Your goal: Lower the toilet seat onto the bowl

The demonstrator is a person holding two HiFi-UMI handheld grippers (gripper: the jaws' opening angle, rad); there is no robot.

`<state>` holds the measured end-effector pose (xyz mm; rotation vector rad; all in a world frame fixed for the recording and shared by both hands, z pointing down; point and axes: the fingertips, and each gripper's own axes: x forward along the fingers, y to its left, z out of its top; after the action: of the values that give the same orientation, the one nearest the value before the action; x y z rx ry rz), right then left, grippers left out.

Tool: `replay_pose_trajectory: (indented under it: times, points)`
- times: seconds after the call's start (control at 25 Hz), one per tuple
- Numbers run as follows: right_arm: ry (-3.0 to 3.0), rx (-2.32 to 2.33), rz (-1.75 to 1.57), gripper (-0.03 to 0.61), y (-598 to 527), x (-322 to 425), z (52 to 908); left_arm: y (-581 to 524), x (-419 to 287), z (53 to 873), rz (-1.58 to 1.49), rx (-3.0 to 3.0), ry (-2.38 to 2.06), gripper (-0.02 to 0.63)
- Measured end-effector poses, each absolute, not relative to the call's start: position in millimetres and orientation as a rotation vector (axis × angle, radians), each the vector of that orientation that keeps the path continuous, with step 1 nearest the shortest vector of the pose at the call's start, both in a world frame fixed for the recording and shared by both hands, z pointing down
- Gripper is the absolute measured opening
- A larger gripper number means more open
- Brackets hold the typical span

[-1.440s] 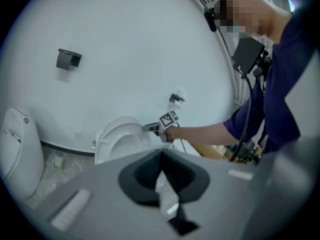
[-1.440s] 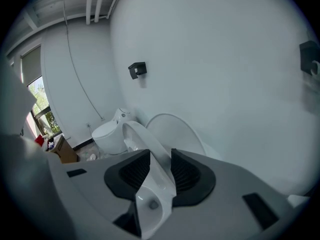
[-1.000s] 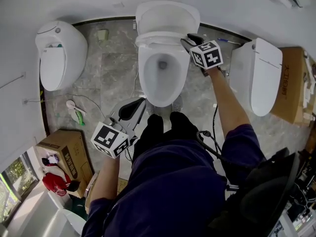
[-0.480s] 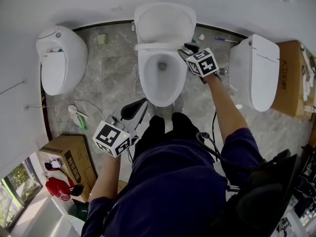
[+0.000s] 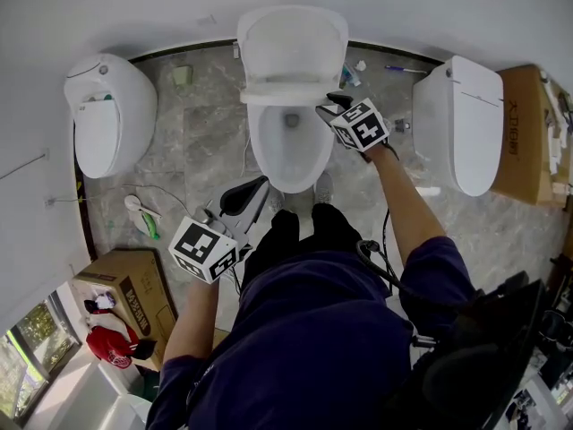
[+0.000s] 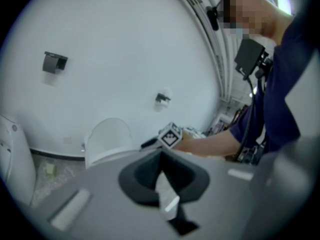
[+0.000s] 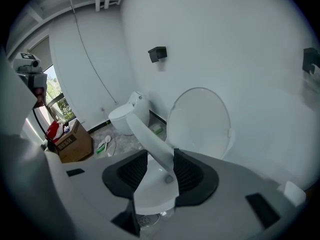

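Observation:
A white toilet stands at the top middle of the head view, its lid point(image 5: 292, 43) upright against the wall. The seat point(image 5: 285, 90) hangs partway down over the bowl point(image 5: 288, 150). My right gripper point(image 5: 328, 106) is at the seat's right edge. In the right gripper view the seat's rim point(image 7: 150, 139) runs between the jaws of the right gripper point(image 7: 161, 171). Those jaws have just been opening and stand wide around it. My left gripper point(image 5: 254, 192) hovers low in front of the bowl. The left gripper point(image 6: 163, 184) holds nothing and shows a narrow gap.
Another white toilet point(image 5: 103, 110) stands at the left and one more point(image 5: 461, 128) at the right. Cardboard boxes sit at the lower left point(image 5: 125, 280) and far right point(image 5: 528, 137). A brush with a green handle point(image 5: 141, 213) and cables lie on the marble floor.
My right gripper has moved down and left toward the bowl, and the seat has swung down away from the lid. The left gripper has stayed in place.

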<state>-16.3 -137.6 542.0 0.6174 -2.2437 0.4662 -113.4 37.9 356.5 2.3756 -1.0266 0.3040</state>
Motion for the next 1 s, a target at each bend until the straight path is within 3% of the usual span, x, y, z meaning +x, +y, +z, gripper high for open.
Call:
replay_pose_trajectory:
  times: [1.0]
  points:
    - [-2.262,0.531,0.813,0.163,-83.2,2.0,571.5,28.9,-88.9,366.6,0.321,2.367,-0.962,0.003]
